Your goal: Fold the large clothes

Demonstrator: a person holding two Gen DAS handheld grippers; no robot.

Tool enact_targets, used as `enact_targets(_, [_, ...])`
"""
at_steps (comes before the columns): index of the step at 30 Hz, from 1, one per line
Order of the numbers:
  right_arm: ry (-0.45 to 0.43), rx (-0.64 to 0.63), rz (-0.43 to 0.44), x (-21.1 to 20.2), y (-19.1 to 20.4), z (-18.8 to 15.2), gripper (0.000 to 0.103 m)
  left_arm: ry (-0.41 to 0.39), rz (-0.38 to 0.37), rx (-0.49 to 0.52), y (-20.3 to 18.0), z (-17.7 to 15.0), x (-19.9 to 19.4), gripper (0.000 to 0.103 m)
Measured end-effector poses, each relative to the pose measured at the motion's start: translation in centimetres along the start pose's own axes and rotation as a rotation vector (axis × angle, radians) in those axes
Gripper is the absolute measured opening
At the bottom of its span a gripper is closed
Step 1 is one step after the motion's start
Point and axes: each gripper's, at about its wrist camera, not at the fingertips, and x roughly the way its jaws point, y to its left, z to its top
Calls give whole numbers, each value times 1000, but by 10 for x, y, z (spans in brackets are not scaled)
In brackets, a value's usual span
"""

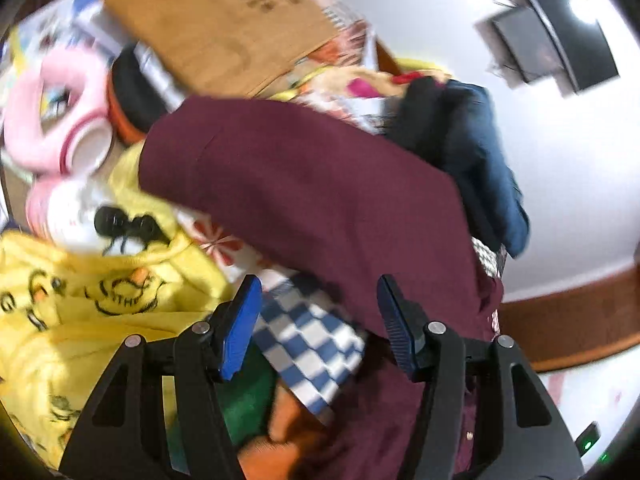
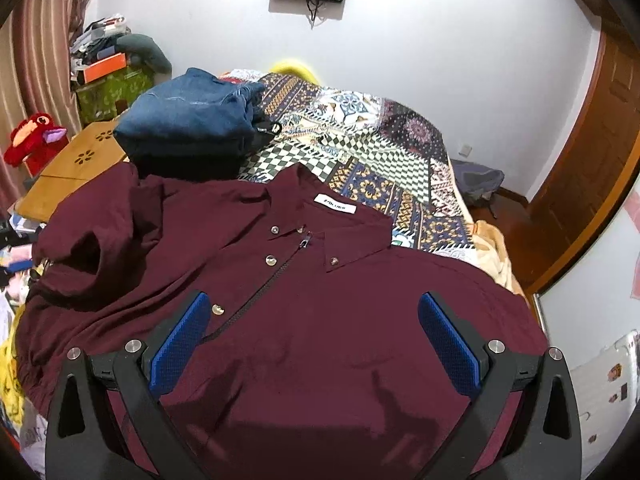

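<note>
Both my right tongs [image 2: 314,344] and left tongs [image 1: 316,324] gape empty over the maroon jacket [image 2: 304,320]; collar points away toward the wall, hem cut off below.

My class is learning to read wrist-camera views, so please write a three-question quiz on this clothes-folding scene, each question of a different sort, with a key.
1. True or false: the right claw is shut on the maroon jacket.
2. Multiple choice: what lies on the patterned bedspread just beyond the jacket's collar? A) folded blue jeans B) a pillow C) a laptop
3. Fill in: the left claw has its blue pads ____, with nothing between them.

Key: 1 false, both claws are open above the cloth; 2 A, the folded blue jeans; 3 apart.
</note>
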Motion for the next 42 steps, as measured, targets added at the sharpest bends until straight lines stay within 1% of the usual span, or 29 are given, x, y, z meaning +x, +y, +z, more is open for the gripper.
enact_targets(3, [24, 11, 11, 6, 1, 2, 103, 38, -47, -69, 11, 9, 21, 58])
enact_targets(5, [31, 6, 4, 9, 2, 2, 103, 42, -51, -99, 15, 15, 30, 58])
enact_targets(7, [35, -1, -5, 11, 3, 2, 103, 16, -19, -103, 15, 24, 37, 58])
enact_targets(9, [44, -3, -13, 13, 1, 1, 103, -24, 37, -82, 12, 32, 41, 58])
enact_targets(10, [46, -2, -14, 14, 1, 2, 103, -35, 50, -74, 13, 35, 43, 56])
enact_targets(12, [50, 4, -13, 13, -1, 1, 103, -57, 68, -53, 9, 41, 45, 44])
enact_targets(14, [48, 9, -12, 11, -4, 0, 103, -94, 103, 12, -7, 45, 42, 17])
enact_targets(15, [45, 11, -10, 10, -6, 1, 103, -113, 123, 45, -15, 45, 39, 13])
enact_targets(18, [27, 17, -9, 6, -10, 1, 103, -191, 169, 180, -50, 46, 30, 8])
enact_targets(20, [14, 19, -11, 3, -15, 2, 103, -226, 164, 241, -73, 44, 20, 6])
enact_targets(23, [-14, 27, -18, -3, -24, 3, 103, -280, 113, 330, -123, 41, -1, 5])
enact_targets(26, [-41, 51, -20, -9, -39, 5, 103, -316, 50, 420, -170, 31, -20, 3])
enact_targets(27, [-49, 61, -18, -11, -44, 5, 103, -329, 19, 467, -193, 22, -28, 3])
enact_targets(29, [-61, 84, -9, -15, -56, 4, 103, -340, -30, 536, -228, 9, -36, 3])
enact_targets(32, [-79, 111, -8, -19, -75, 2, 103, -338, -125, 661, -289, -21, -48, 3])
enact_targets(35, [-100, 117, -39, -26, -93, -3, 103, -314, -192, 760, -338, -51, -49, 3])
enact_targets(38, [-109, 129, -81, -32, -112, -10, 103, -267, -256, 875, -387, -92, -40, 3])
enact_targets(40, [-107, 152, -102, -36, -127, -17, 103, -220, -279, 932, -409, -117, -26, 3])
enact_targets(42, [-101, 174, -113, -38, -140, -23, 103, -147, -290, 984, -427, -146, -5, 3])
